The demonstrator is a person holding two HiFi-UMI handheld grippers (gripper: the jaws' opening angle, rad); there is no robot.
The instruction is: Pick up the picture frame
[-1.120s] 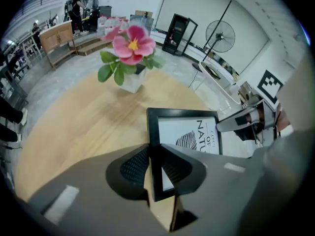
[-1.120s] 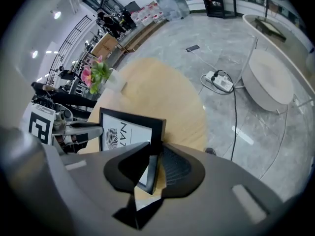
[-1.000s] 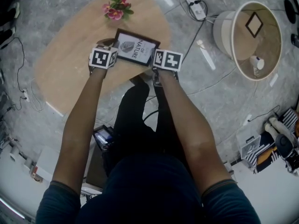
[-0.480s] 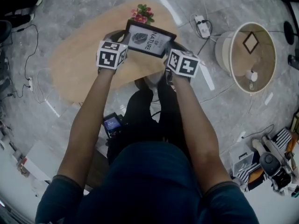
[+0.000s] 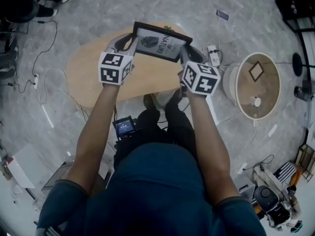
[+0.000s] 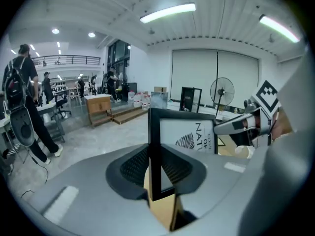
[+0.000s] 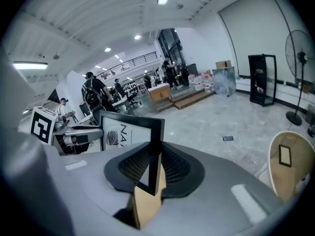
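Observation:
The picture frame (image 5: 160,42) is black-edged with a white print, a dark leaf and lettering. It hangs in the air above the oval wooden table (image 5: 98,73), held upright between both grippers. My left gripper (image 5: 127,42) is shut on the frame's left edge (image 6: 154,156). My right gripper (image 5: 184,53) is shut on its right edge (image 7: 153,154). In the left gripper view the right gripper (image 6: 241,126) shows across the print. In the right gripper view the left gripper (image 7: 74,132) shows beyond the frame.
A round drum-shaped side table (image 5: 253,85) stands on the floor to the right. Cables and a power strip (image 5: 214,57) lie on the grey floor beside the table. People (image 6: 22,92) stand and walk in the open hall far off. A standing fan (image 6: 221,92) is in the background.
Both grippers have risen with the picture frame, lifting it off the table and tilting it up. The pink flowers on the table are now hidden behind the frame.

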